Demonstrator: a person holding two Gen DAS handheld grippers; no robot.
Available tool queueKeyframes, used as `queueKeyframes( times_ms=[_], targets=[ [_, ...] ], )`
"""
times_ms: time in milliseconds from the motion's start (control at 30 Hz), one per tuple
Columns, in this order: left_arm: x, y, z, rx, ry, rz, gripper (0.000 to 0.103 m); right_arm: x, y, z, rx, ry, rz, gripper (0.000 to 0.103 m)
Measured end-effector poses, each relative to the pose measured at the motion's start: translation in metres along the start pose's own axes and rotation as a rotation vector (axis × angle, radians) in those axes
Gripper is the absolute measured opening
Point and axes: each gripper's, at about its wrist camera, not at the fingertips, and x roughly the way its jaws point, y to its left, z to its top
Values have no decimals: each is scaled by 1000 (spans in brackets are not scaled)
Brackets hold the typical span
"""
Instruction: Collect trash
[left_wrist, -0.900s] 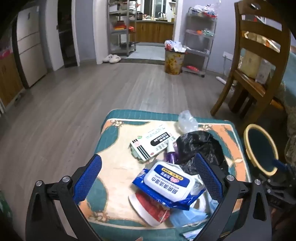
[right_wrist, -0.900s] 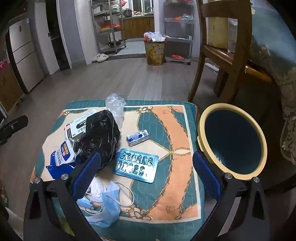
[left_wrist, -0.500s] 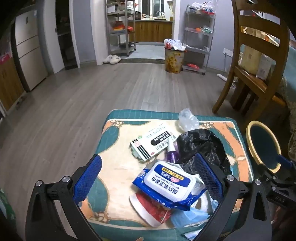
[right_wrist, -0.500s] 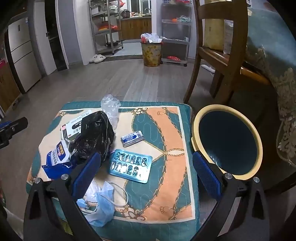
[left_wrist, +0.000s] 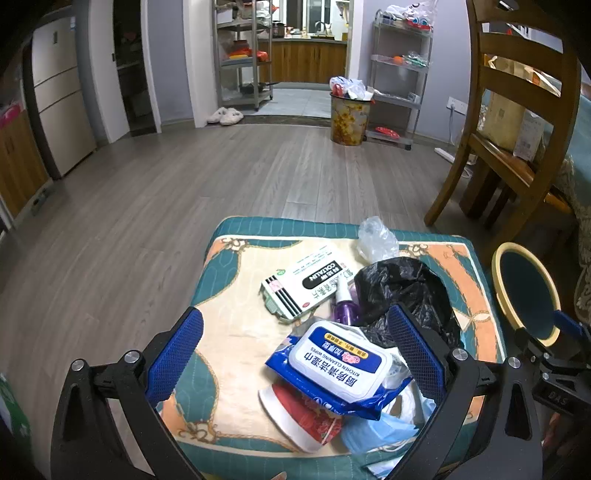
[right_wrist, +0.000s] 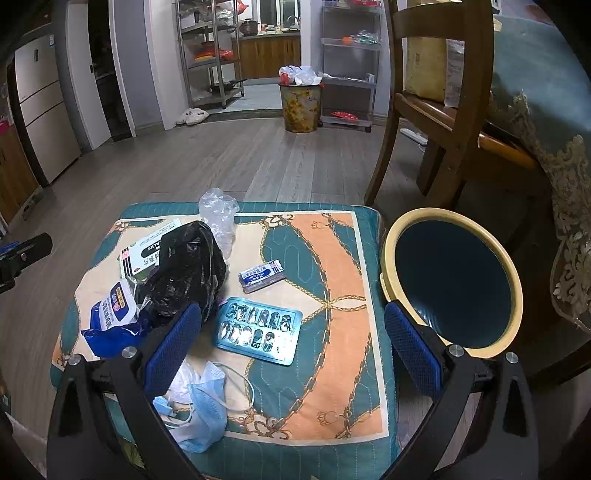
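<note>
Trash lies on a patterned cushion (right_wrist: 332, 258): a black plastic bag (right_wrist: 184, 269), a blue wipes pack (left_wrist: 340, 365), a white medicine box (left_wrist: 306, 284), a clear plastic wad (right_wrist: 219, 210), a blister pack (right_wrist: 258, 330), a small blue packet (right_wrist: 261, 277) and blue face masks (right_wrist: 201, 410). A dark bin with a yellow rim (right_wrist: 452, 280) stands right of the cushion. My left gripper (left_wrist: 295, 358) is open and empty above the wipes pack. My right gripper (right_wrist: 291, 354) is open and empty above the blister pack.
A wooden chair (right_wrist: 432, 110) stands behind the bin, next to a draped table (right_wrist: 546, 122). A full flowered waste basket (left_wrist: 349, 114) and metal shelves (left_wrist: 242, 55) stand across the wood floor. A red-and-white wrapper (left_wrist: 299, 417) lies under the wipes pack.
Both grippers have drawn back and risen slightly, so the cushion and bin sit a little farther off. Both stay open. No trash has moved.
</note>
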Motion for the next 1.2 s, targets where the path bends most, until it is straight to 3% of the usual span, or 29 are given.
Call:
queueKeyframes(
  times_ms=[1200],
  targets=[
    [0, 1, 1, -3, 2, 1, 99, 1, -2, 0, 5, 2, -11, 98]
  ],
)
